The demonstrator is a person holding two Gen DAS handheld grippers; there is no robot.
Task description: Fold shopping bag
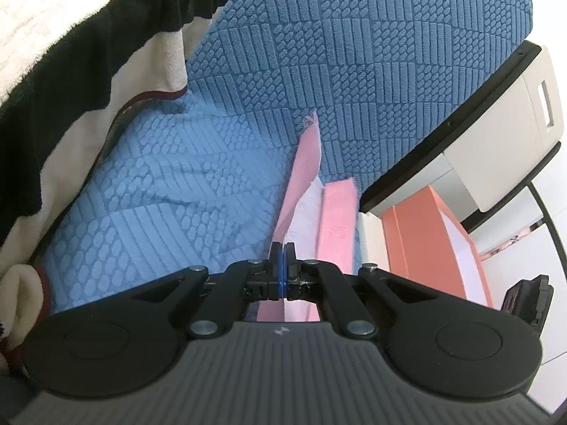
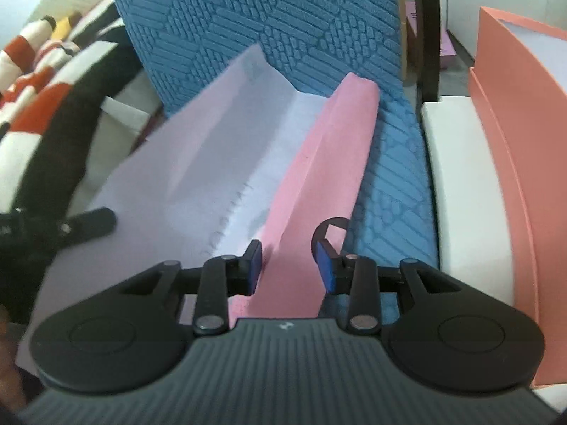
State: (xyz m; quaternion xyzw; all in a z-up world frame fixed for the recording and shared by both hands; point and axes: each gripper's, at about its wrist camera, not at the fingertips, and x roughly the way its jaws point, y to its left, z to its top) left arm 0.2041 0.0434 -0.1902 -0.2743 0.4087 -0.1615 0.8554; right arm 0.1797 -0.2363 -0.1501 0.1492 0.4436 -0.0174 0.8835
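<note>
The left gripper (image 1: pixel 282 248) is pinching its jaws together on the near edge of the pink shopping bag (image 1: pixel 336 212), which is lying on the blue textured cushion (image 1: pixel 159 184) and stretching toward 12 o'clock. A fleece blanket (image 1: pixel 71 71) is draping at 10 o'clock; an orange box (image 1: pixel 425 241) is sitting at 3 o'clock.

A blue textured sofa (image 1: pixel 177 184) (image 2: pixel 393 191) carries everything. The pink bag (image 2: pixel 319 177) (image 1: pixel 336 219) lies on its seat, running toward the backrest (image 2: pixel 265 17) at 12 o'clock. A striped blanket (image 1: pixel 71 71) (image 2: pixel 42 99) rests on the seat at 9 o'clock.
</note>
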